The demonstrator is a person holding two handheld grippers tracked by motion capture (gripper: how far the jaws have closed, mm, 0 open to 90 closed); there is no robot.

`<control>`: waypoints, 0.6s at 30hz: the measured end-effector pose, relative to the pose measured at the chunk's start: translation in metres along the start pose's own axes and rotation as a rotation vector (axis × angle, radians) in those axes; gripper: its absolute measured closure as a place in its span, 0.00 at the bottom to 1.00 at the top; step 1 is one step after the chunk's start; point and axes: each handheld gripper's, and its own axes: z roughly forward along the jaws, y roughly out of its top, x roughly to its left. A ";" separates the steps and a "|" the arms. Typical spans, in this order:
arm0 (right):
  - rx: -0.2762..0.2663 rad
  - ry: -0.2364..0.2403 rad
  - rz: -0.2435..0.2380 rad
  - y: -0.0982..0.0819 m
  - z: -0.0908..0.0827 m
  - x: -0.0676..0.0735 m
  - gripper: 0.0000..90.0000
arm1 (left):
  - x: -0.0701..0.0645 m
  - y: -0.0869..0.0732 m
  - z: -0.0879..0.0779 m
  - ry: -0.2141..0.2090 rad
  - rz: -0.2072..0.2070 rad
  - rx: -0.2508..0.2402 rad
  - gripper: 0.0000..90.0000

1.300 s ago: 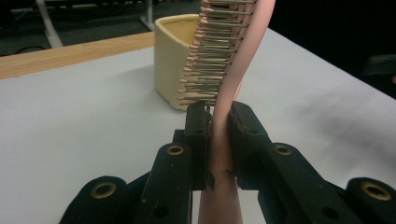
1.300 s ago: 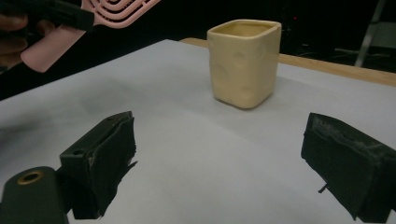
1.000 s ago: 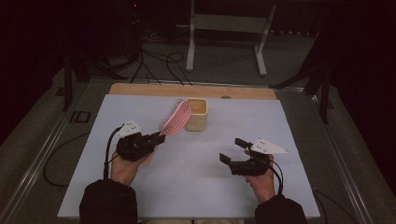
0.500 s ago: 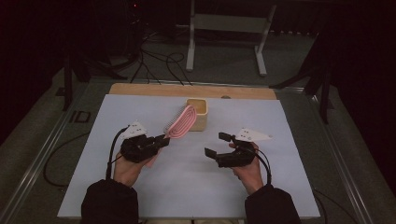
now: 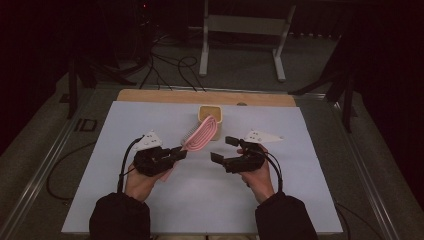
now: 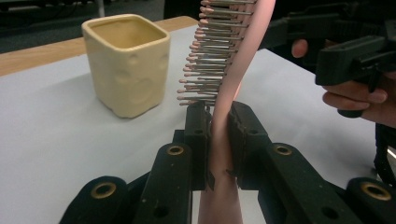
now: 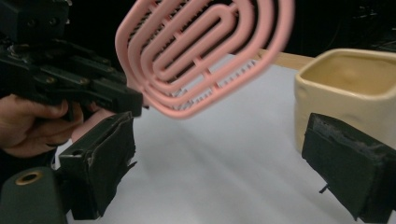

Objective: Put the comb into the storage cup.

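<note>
Item: pink plastic vented hairbrush [image 5: 202,135], raised beside the cream square ceramic cup [image 5: 210,114], handle clamped in left gripper [image 5: 175,154]; right gripper [image 5: 220,149], jaws apart and empty, has closed in toward it, likely for a handover.

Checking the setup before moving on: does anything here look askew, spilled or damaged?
Nothing stands out. The pink brush is held by its handle in the left gripper, off the table. The cup stands upright, apparently empty. The right gripper is open nearby.

I see a dim room with a dark surround; the desk [image 5: 150,210] is evenly lit, and close-ups look soft.
</note>
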 end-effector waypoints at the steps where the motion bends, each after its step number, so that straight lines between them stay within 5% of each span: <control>1: 0.004 0.004 0.001 0.001 0.002 0.001 0.10 | 0.000 0.000 0.000 -0.006 0.001 0.000 0.89; 11: 0.012 0.043 0.013 0.006 0.016 0.002 0.10 | -0.007 0.001 0.004 -0.072 0.027 -0.015 0.89; 18: -0.030 0.098 0.045 0.008 0.017 0.001 0.10 | -0.011 0.000 0.008 -0.135 0.041 -0.026 0.89</control>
